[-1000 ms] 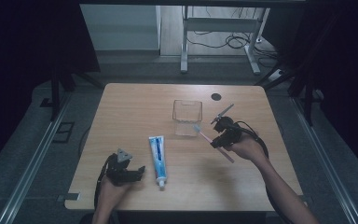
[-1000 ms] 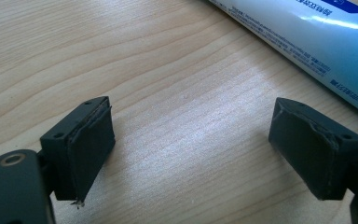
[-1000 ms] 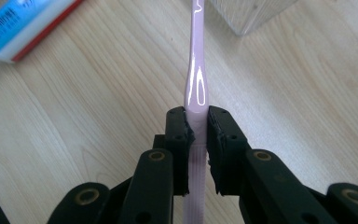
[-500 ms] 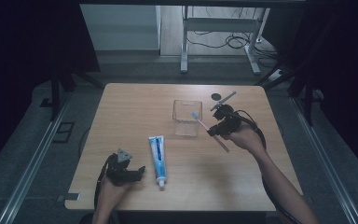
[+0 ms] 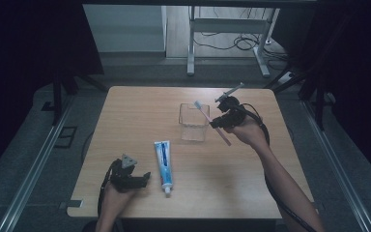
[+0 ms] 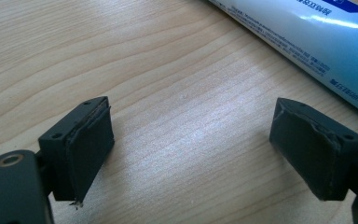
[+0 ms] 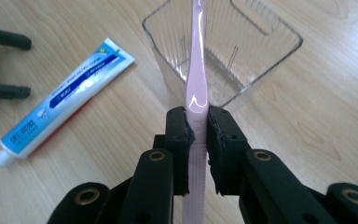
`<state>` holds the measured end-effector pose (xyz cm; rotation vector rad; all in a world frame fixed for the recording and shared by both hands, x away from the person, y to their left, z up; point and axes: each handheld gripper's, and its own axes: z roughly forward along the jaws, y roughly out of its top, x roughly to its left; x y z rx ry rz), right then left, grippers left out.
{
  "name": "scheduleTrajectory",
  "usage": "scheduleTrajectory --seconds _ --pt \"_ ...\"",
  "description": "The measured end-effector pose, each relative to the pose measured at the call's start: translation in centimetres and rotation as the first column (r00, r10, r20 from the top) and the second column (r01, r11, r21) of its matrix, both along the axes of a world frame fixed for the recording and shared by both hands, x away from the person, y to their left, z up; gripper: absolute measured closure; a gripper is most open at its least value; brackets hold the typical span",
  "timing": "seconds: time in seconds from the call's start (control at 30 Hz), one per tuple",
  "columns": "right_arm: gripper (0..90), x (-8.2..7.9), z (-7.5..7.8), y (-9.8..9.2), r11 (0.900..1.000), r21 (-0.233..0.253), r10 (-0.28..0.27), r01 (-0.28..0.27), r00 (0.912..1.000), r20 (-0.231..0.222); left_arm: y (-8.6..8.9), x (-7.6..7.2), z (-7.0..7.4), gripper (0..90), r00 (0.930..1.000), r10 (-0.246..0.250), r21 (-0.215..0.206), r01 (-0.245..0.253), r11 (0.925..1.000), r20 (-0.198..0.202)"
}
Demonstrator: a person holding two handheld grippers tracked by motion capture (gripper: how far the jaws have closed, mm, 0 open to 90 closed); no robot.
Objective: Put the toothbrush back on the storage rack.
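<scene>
Pink toothbrush (image 7: 196,70) sits pinched between the pressed jaws of the right gripper (image 7: 198,135), its head over the clear cup (image 5: 193,123). Left gripper (image 6: 191,154) rests spread wide on the table (image 5: 140,111), just beside the toothpaste tube (image 5: 164,161).

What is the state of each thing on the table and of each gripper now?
toothbrush: clamped between the jaws of the right gripper, lifted, head over the cup.
clear cup: upright on the table, open on top, nothing inside.
toothpaste tube: lying flat on the table, cap on, untouched.
left gripper: jaws wide apart, holding nothing, low over the wood beside the tube.
</scene>
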<state>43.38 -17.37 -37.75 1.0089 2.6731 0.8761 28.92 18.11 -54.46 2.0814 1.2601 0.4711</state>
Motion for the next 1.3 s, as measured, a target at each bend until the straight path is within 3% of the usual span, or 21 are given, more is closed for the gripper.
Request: scheduleTrajectory --seconds 0.7,1.3 --pt "78.5 3.0 1.8 2.0 0.997 0.069 -0.036 0.031 0.9962 0.080 0.0 0.0 0.0 13.4 1.0000 0.001 0.000 -0.001 1.0000 0.000" --pt "78.6 5.2 1.9 3.9 0.987 0.145 -0.082 0.063 0.9884 0.128 0.0 0.0 0.0 13.4 1.0000 -0.001 -0.002 0.001 1.0000 0.000"
